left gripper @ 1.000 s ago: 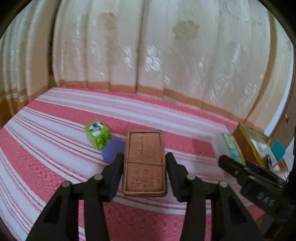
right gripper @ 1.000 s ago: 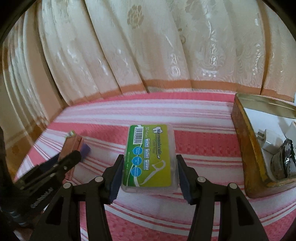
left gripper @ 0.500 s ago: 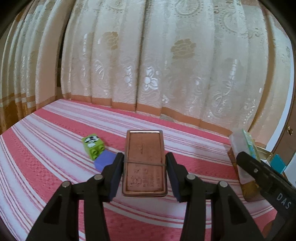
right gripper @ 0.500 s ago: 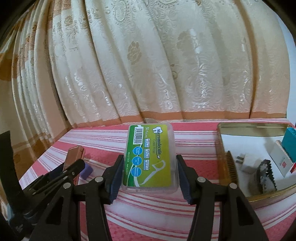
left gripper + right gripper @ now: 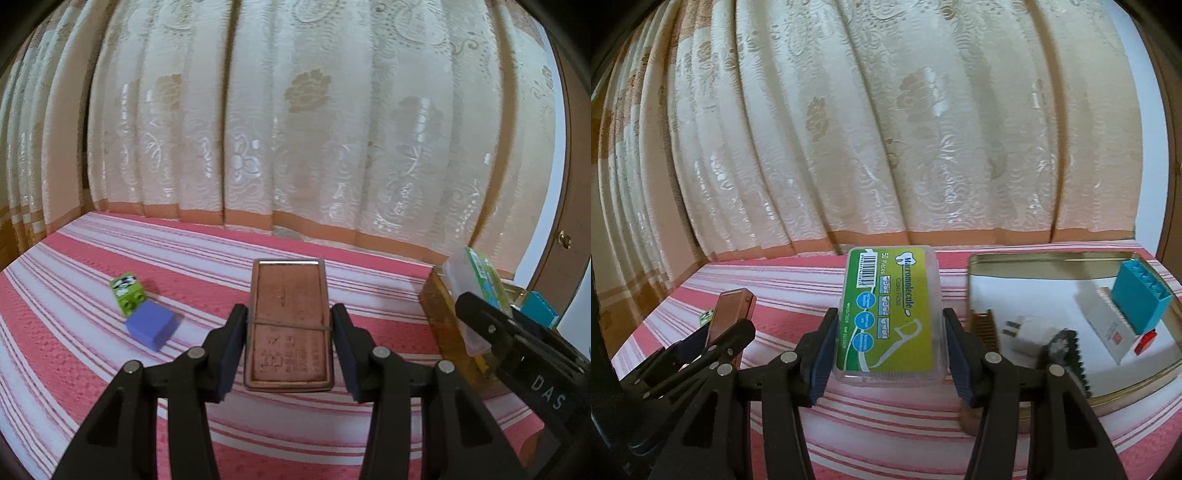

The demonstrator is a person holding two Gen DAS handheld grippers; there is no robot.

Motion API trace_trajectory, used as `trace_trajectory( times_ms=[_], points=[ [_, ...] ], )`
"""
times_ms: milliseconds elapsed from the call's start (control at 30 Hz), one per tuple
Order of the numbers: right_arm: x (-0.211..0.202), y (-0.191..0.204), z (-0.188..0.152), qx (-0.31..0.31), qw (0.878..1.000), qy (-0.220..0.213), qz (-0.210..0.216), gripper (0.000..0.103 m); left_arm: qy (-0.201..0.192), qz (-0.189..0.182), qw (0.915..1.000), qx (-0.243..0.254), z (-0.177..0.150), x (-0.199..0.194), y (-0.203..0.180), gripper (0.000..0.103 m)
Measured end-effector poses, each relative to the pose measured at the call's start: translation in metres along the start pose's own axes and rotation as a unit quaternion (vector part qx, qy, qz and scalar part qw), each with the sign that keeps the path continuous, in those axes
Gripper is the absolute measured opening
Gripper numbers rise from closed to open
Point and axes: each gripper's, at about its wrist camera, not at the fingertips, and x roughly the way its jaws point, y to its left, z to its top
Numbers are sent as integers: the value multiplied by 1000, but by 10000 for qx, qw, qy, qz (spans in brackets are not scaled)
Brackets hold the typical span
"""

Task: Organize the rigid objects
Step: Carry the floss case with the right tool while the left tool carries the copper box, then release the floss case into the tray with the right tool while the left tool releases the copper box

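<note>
The left gripper is clamped on a copper-coloured flat tin, held above the striped cloth. Its long axis runs along the fingers, and the far end points to the curtain. The right gripper is clamped on a floss pick box, label up, also lengthwise along the fingers, just left of the golden tray. The tray holds a teal block, a white plug, a white card and a dark toothed piece. On the cloth a green brick touches a purple block.
</note>
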Motion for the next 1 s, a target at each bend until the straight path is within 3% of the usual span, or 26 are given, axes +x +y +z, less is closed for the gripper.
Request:
trace_trajectory(
  times_ms=[1000],
  points=[
    [-14,-88,8,175,9975,-44,-688,57,47,-596,9976,359,-1,18,-105,45]
  ],
)
